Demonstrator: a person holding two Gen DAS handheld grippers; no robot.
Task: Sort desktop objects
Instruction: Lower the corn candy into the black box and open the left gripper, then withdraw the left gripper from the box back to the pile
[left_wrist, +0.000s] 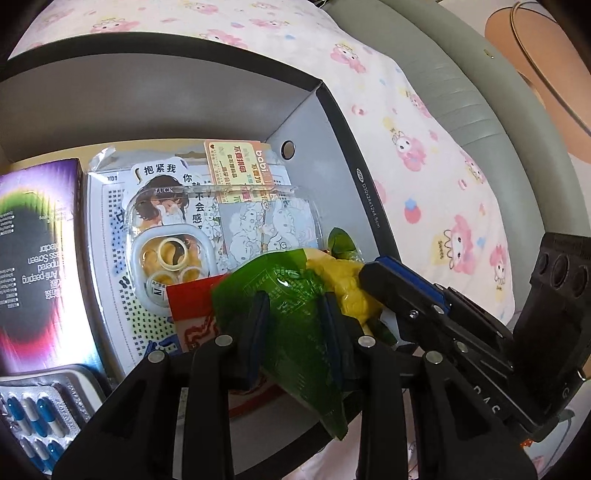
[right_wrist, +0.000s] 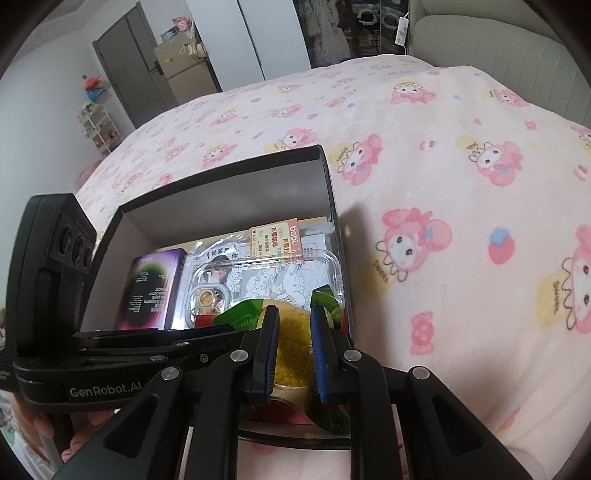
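Note:
A green and yellow corn packet (left_wrist: 295, 325) hangs over the near right corner of an open black box (left_wrist: 343, 122) on a pink bed. My left gripper (left_wrist: 295, 310) is shut on the packet's green end. My right gripper (right_wrist: 293, 350) is shut on its yellow corn part (right_wrist: 291, 354), and shows in the left wrist view (left_wrist: 406, 295) at the right. The box holds a purple screen-protector box (left_wrist: 33, 258), a clear phone case (left_wrist: 207, 236) with stickers, a red packet (left_wrist: 192, 306) and a capsule blister (left_wrist: 33, 421).
The box (right_wrist: 328, 192) sits on a pink cartoon-print blanket (right_wrist: 443, 184). A grey-green padded bed frame (left_wrist: 480, 110) runs along the right. A door, cabinets and a small shelf (right_wrist: 99, 129) stand far behind.

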